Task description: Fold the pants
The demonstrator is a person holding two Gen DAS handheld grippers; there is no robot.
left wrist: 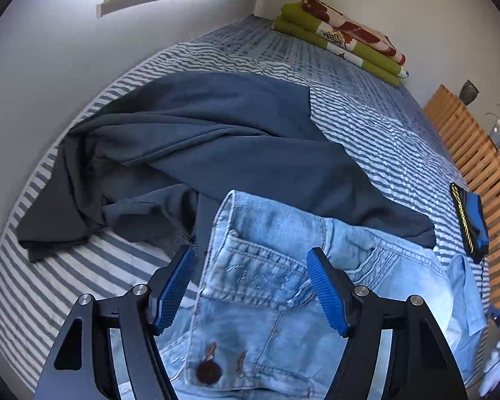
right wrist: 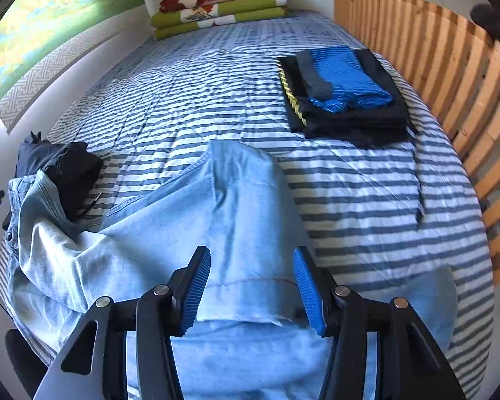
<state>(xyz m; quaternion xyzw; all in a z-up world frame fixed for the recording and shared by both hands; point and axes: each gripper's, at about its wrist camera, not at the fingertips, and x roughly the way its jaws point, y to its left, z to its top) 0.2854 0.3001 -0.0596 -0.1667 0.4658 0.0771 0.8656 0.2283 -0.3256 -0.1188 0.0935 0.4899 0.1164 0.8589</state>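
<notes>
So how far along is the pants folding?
Done: a folded stack sits near the slatted rail. In hand: light jeans lie on the bed, waistband under the left gripper, a leg under the right gripper; both are open, gripping nothing. Left: finishing the jeans, then the crumpled dark pants.

Light-blue denim jeans [left wrist: 260, 283], faded, coarse weave, raised stitched seams, dull rusty metal button [left wrist: 208, 372]. Dark navy garment [left wrist: 216, 140], soft matt cloth, creased. Striped bedspread [right wrist: 216, 93], quilted cotton-like cloth, matt, lightly puckered. Folded stack [right wrist: 343, 93]: ribbed blue knit over smooth black fabric. Folded blanket [right wrist: 216, 6], soft printed cloth. Slatted headboard [right wrist: 433, 53], bare light wood, satin. Gripper pads [left wrist: 326, 295] blue ribbed rubbery plastic; black matt arms, shiny metal pins.
</notes>
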